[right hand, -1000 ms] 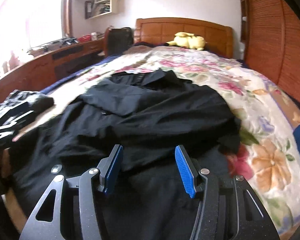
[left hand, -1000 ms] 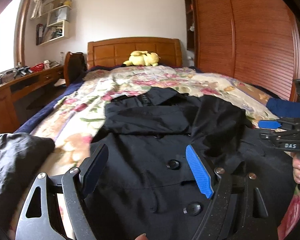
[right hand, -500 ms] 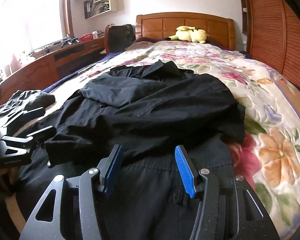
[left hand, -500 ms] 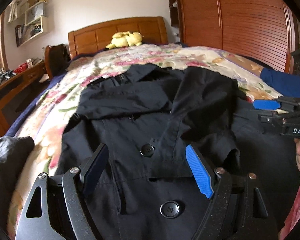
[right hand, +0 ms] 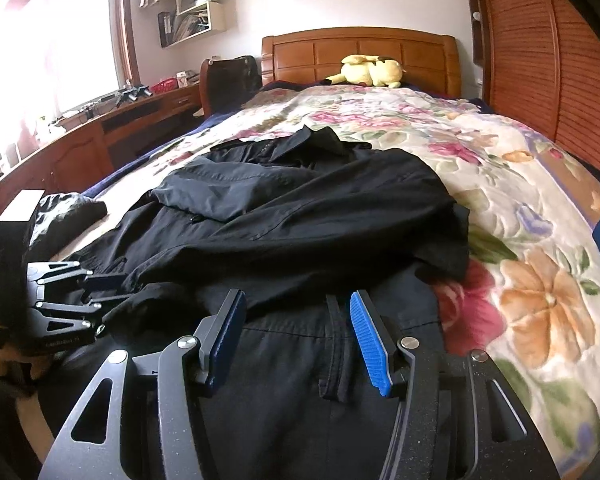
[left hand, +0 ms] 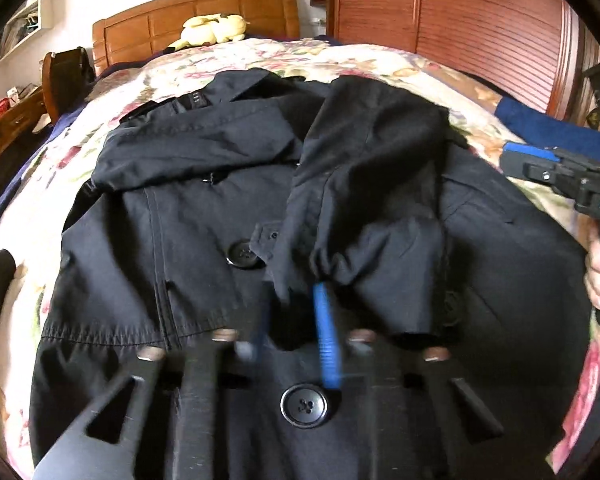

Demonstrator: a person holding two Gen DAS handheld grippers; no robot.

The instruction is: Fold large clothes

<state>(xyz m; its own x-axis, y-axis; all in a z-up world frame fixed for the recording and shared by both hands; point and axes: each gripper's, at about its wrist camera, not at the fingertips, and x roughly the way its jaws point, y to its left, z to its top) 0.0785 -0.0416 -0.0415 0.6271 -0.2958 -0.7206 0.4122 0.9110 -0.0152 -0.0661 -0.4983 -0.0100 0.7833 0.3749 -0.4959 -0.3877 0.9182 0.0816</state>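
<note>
A black double-breasted coat (left hand: 204, 220) lies face up on the floral bedspread (right hand: 500, 200), both sleeves folded across its chest. My left gripper (left hand: 293, 334) points down at the cuff of the right-hand sleeve (left hand: 380, 272). Its jaws are closing, blurred, with the cuff's edge bunched between the blue pads. The right wrist view shows the same gripper (right hand: 104, 292) at the left with its fingers on the dark fabric. My right gripper (right hand: 298, 336) hovers open over the coat's lower part (right hand: 300, 208), with only a belt loop below the gap. It shows in the left view as the right gripper (left hand: 520, 164).
A yellow plush toy (right hand: 366, 72) rests against the wooden headboard (right hand: 360, 48). A slatted wardrobe (left hand: 460, 20) runs along the right of the bed, and a wooden desk (right hand: 100, 136) along the left. A dark crumpled garment (right hand: 68, 208) and a blue cloth (left hand: 548, 132) lie at the bed's edges.
My left gripper has dipped forward and down over the coat, and its wide-open jaws have come together around the sleeve cuff. My right gripper crept slightly forward, still open.
</note>
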